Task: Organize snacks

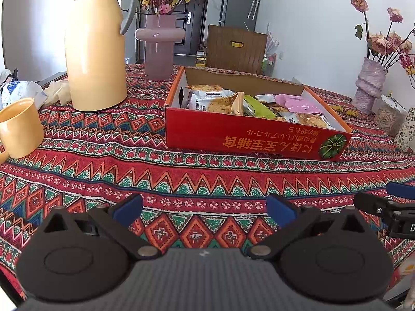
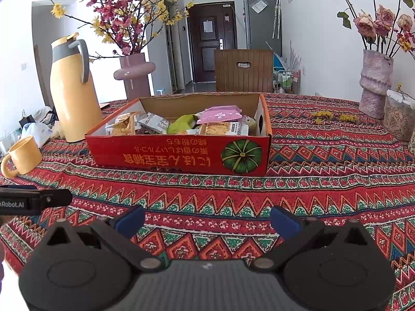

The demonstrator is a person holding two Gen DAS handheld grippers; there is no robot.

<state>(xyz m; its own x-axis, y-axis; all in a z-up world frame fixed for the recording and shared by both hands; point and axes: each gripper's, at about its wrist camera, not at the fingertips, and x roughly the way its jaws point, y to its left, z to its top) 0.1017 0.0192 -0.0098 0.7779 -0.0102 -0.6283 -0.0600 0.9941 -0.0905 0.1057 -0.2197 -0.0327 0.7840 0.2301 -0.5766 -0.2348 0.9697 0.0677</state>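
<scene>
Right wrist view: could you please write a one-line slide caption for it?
Open right gripper hovers over a patterned tablecloth, facing a red box filled with snack packets.

Woven cloth tablecloth (image 2: pixel 324 181), matt, printed zigzag pattern. Cardboard box (image 2: pixel 179 155), red printed outside with slight sheen, raw brown inside. Inside it, glossy plastic-film snack packets (image 2: pixel 220 114), crinkled. Yellow thermos jug (image 1: pixel 94 51), smooth, glossy, with matt grey plastic lid and handle. Yellow mug (image 1: pixel 19 127), smooth glazed look. Pink vase (image 1: pixel 158 46), smooth, glossy. Mauve vase (image 2: pixel 376 83), rough, mottled, matt. Wooden chair back (image 2: pixel 243 70), grooved, dull brown. Left gripper (image 1: pixel 205 208) and right gripper (image 2: pixel 207 219): matt black plastic, blue rubbery-looking pads (image 2: pixel 131 220), ribbed grey top, small bare metal pivot discs.
</scene>
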